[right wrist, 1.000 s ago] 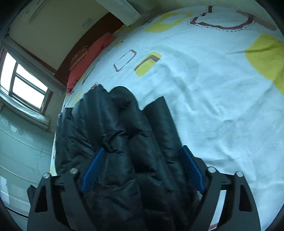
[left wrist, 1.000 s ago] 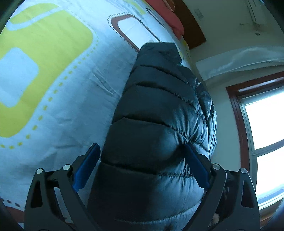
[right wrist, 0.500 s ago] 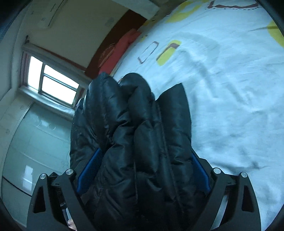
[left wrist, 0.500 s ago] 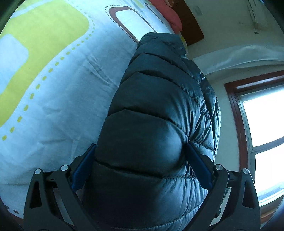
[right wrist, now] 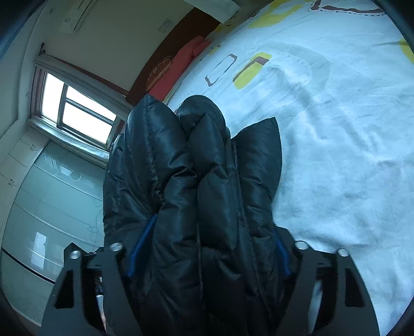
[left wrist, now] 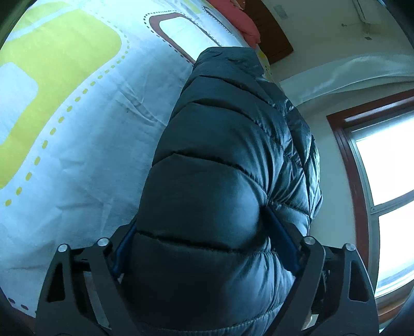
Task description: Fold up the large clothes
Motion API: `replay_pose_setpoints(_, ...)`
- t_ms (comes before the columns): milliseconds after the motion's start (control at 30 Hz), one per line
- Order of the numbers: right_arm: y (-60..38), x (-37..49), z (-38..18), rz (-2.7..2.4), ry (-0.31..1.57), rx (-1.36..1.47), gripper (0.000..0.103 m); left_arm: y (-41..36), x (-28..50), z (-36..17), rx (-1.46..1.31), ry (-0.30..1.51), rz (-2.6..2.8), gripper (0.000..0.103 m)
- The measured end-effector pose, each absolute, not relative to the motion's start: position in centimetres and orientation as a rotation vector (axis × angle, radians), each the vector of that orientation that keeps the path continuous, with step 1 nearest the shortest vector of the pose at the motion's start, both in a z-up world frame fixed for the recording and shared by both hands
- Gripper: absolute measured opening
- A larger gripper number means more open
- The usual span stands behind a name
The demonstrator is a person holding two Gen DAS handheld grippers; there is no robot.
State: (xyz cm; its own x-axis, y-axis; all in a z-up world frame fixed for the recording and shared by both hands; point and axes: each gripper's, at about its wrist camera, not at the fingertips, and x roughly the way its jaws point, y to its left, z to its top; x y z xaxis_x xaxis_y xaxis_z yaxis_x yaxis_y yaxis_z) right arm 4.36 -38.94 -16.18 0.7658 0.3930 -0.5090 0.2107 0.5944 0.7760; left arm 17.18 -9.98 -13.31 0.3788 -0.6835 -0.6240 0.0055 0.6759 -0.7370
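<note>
Jacket above patterned bedsheet

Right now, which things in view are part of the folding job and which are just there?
Part of the job:
- black puffer jacket, bunched up
- left gripper, shut on the jacket
- right gripper, shut on the jacket
- patterned bedsheet, the folding surface

Just there:
- red pillow at the headboard
- window
- air conditioner on the wall
</note>
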Motion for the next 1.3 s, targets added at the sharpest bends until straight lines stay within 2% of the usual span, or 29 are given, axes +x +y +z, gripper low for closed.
replay_pose_setpoints(167, -38.8, 3.9, -16.2, 0.130, 0.693, 0.965, 0.056, -10.3, 16.8, -12.8, -0.704, 1.088, -0.498, 0.076)
replay_pose_setpoints(467, -38.0, 2.6, -15.1, 0.154, 0.641, 0.986, 0.046, -9.5, 15.7, -11.5, -0.666, 1.037, -0.540, 0.065)
replay_pose_setpoints(667, -34.5, 6.0, -13.7, 0.251, 0.631, 1.008, 0.044, -5.1, 16.0, -8.8, -0.668, 0.977, -0.524, 0.063)
replay_pose_setpoints(933, -27.4, 15.6, -13.3, 0.387, 0.658, 1.043, 0.044, 2.8, 20.2, -6.5, -0.661, 0.897, -0.402, 0.063)
replay_pose_setpoints(1133, -25.1, 19.8, -14.8, 0.388, 0.724, 1.046, 0.044, 6.3, 24.1, -9.0, -0.703, 0.934, -0.349, 0.063)
replay_pose_setpoints(1300, -25.3, 20.4, -16.5, 0.375, 0.755, 1.055, 0.044, 6.0, 25.5, -12.0, -0.715, 0.966, -0.323, 0.067)
